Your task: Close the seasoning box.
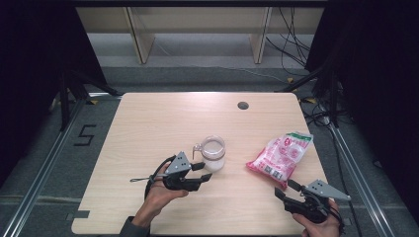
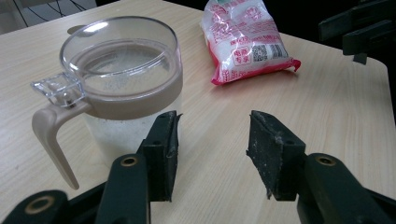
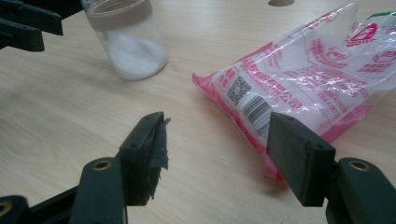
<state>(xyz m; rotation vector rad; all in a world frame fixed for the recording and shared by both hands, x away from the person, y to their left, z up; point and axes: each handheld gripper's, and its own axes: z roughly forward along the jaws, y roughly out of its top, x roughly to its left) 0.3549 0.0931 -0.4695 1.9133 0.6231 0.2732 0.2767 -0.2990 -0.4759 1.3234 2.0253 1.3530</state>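
Note:
A clear jar (image 1: pixel 213 153) with a beige collar, side handle and clear flip lid stands near the table's middle, with white grains in its bottom (image 3: pixel 130 42). My left gripper (image 1: pixel 205 171) sits just in front of it, open. In the left gripper view the jar (image 2: pixel 121 79) rises behind the left jaw, and nothing lies between the jaws of that gripper (image 2: pixel 213 121). A pink and white plastic bag (image 1: pixel 281 155) lies flat to the right. My right gripper (image 1: pixel 283 188) is open at the bag's near corner; the bag (image 3: pixel 317 70) lies just beyond its right jaw, and its jaws (image 3: pixel 217 123) hold nothing.
The light wooden table (image 1: pixel 163 123) has a round cable hole (image 1: pixel 242 105) near its far edge. Dark stands and cables flank it on the floor, where a "5" mark (image 1: pixel 85 134) sits at the left. Wooden shelf legs stand behind.

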